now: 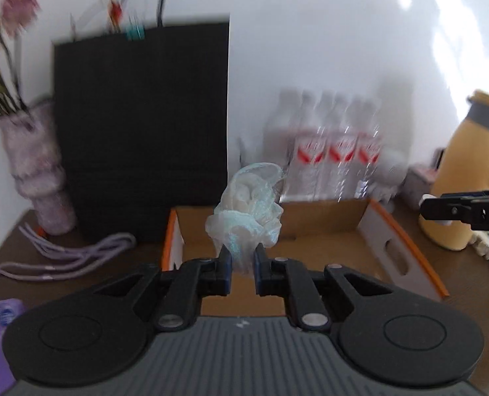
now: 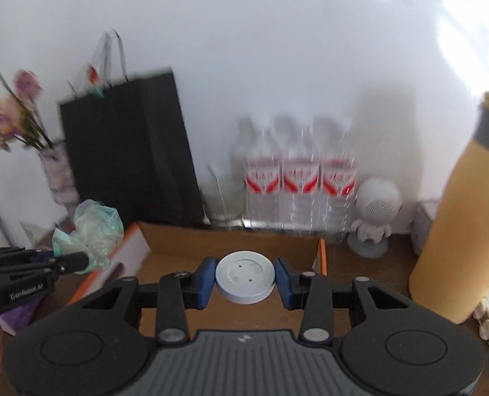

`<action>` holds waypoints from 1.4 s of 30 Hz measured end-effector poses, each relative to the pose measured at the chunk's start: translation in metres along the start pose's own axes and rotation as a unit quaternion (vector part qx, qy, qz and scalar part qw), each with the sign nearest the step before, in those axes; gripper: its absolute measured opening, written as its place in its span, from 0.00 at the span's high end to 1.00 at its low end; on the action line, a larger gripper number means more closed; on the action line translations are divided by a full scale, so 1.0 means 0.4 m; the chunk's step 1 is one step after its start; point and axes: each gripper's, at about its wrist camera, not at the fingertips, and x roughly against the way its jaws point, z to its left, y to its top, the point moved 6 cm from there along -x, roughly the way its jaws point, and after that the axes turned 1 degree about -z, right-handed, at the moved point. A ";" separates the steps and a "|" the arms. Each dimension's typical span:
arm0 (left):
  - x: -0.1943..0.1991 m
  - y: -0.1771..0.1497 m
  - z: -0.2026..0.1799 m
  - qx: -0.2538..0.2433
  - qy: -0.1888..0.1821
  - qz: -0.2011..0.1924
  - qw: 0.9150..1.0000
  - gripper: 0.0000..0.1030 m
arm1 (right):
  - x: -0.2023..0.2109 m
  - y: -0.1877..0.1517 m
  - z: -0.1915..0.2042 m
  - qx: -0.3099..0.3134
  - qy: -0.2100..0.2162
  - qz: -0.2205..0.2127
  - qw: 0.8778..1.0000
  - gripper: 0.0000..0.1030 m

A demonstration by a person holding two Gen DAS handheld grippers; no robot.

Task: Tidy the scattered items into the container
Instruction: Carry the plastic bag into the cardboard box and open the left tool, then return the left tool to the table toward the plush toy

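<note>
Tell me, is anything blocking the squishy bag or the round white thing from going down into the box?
Nothing visible blocks either. The left gripper holds the crumpled plastic bag above the open cardboard box. The right gripper holds the white disc over the box too. Only bare cardboard floor shows beneath them.

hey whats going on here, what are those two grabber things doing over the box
A person is tidying loose items into the open cardboard box with two handheld grippers. The left gripper is shut on a crumpled plastic bag, held above the box. The right gripper is shut on a round white disc, also above the box. Neither item has been released yet, and the box interior that shows looks bare.
</note>
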 end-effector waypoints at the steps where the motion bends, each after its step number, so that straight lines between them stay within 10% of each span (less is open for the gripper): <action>1: -0.054 -0.003 0.006 0.005 -0.004 0.028 1.000 0.87 | -0.053 0.002 -0.006 -0.004 -0.003 0.022 1.000 0.63; 9: -0.254 -0.016 0.063 0.032 0.014 0.101 0.994 0.73 | -0.379 -0.061 -0.035 0.025 -0.058 0.145 0.987 0.63; 14: -0.256 -0.013 0.052 0.004 0.008 0.087 0.996 0.33 | -0.461 -0.089 -0.062 0.017 -0.065 0.176 0.982 0.63; 27: -0.066 0.052 0.100 0.026 0.044 0.074 0.996 0.13 | -0.259 0.015 -0.056 -0.033 -0.050 0.131 0.990 0.33; 32: 0.072 0.035 0.058 0.008 0.063 -0.039 0.997 0.04 | -0.102 0.014 -0.010 -0.015 -0.045 0.072 0.996 0.26; 37: 0.234 -0.017 0.018 0.018 0.013 -0.207 0.978 0.00 | 0.089 -0.059 0.084 0.072 0.008 -0.163 0.984 0.04; 42: 0.295 -0.034 0.012 0.023 0.016 -0.231 0.973 0.00 | 0.152 -0.106 0.132 0.118 -0.001 -0.195 0.974 0.04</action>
